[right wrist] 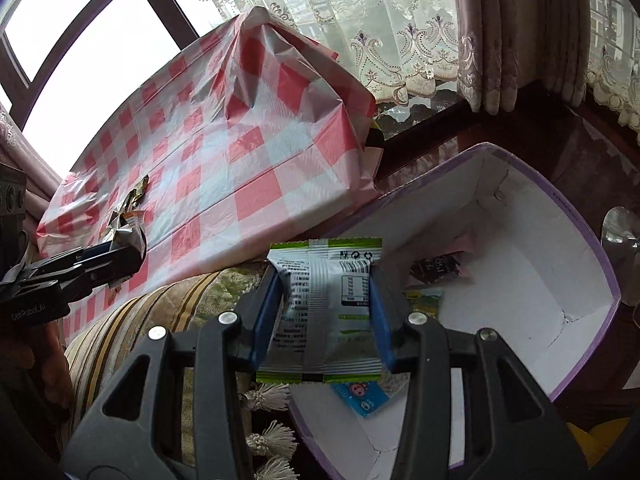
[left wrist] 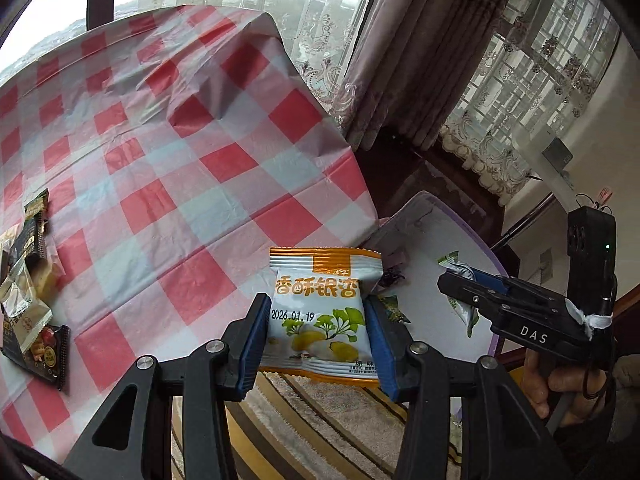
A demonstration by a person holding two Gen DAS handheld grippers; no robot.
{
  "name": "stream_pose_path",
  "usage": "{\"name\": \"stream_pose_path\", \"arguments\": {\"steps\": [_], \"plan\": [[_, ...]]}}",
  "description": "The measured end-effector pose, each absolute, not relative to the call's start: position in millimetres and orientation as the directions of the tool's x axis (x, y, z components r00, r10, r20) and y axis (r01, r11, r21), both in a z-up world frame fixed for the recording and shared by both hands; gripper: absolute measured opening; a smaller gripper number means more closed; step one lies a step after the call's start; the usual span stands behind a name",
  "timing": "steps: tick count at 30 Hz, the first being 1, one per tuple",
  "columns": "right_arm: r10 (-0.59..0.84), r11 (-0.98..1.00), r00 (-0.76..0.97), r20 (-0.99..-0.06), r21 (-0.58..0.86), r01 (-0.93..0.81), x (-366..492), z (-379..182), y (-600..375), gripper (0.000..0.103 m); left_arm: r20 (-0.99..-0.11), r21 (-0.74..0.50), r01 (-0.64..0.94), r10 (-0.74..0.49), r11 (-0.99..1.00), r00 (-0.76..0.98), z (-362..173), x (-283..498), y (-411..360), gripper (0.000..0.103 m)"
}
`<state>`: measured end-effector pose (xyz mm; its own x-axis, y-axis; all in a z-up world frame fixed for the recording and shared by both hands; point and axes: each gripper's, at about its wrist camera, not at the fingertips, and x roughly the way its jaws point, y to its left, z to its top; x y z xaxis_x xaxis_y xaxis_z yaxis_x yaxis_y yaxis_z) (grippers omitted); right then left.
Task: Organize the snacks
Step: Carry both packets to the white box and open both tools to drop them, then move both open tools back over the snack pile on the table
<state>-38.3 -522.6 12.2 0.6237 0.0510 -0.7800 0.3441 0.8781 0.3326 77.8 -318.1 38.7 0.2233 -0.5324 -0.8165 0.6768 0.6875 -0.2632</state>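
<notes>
My left gripper [left wrist: 316,320] is shut on an orange-and-white ginkgo snack packet [left wrist: 322,312], held off the table's near right edge, beside the box. My right gripper [right wrist: 324,312] is shut on a green-and-silver snack packet [right wrist: 324,312], back side up, held over the near rim of a white box with a purple rim [right wrist: 520,248]. The box, also in the left wrist view [left wrist: 432,236], holds a dark wrapper [right wrist: 436,268], a green packet [right wrist: 424,304] and a blue packet [right wrist: 364,396]. The right gripper shows in the left view [left wrist: 452,280] and the left one in the right view [right wrist: 132,256]. Several loose snacks [left wrist: 32,288] lie at the table's left.
A table with a red-and-white checked cloth [left wrist: 180,152] stands left of the box. A striped, tasselled cushion [right wrist: 160,320] lies below the grippers. Lace curtains [right wrist: 380,32] and a dark wooden sill [right wrist: 440,132] are behind. A shiny metal thing [right wrist: 620,232] sits right of the box.
</notes>
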Motion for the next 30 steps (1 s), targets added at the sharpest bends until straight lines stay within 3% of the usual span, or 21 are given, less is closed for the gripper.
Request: {"name": "stream_pose_path", "arguments": {"steps": [11, 15, 17, 30], "plan": [[0.019, 0.844, 0.635, -0.773, 0.353, 0.405, -57, 13, -541, 0.048, -0.832, -0.323, 0.725, -0.548, 0.608, 0.090, 26, 54, -375, 0.048], [-0.001, 0.837, 0.625, -0.781, 0.342, 0.428, -61, 13, -544, 0.065, -0.826, -0.382, 0.718, -0.564, 0.582, 0.018, 22, 52, -387, 0.053], [-0.012, 0.834, 0.623, -0.782, 0.336, 0.437, -63, 16, -544, 0.066, -0.827, -0.392, 0.720, -0.563, 0.573, -0.002, 20, 51, -391, 0.062], [-0.011, 0.888, 0.684, -0.729, 0.308, 0.342, -59, 70, -501, 0.071, -0.789, -0.403, 0.586, -0.591, 0.703, 0.166, 44, 58, -318, 0.065]]}}
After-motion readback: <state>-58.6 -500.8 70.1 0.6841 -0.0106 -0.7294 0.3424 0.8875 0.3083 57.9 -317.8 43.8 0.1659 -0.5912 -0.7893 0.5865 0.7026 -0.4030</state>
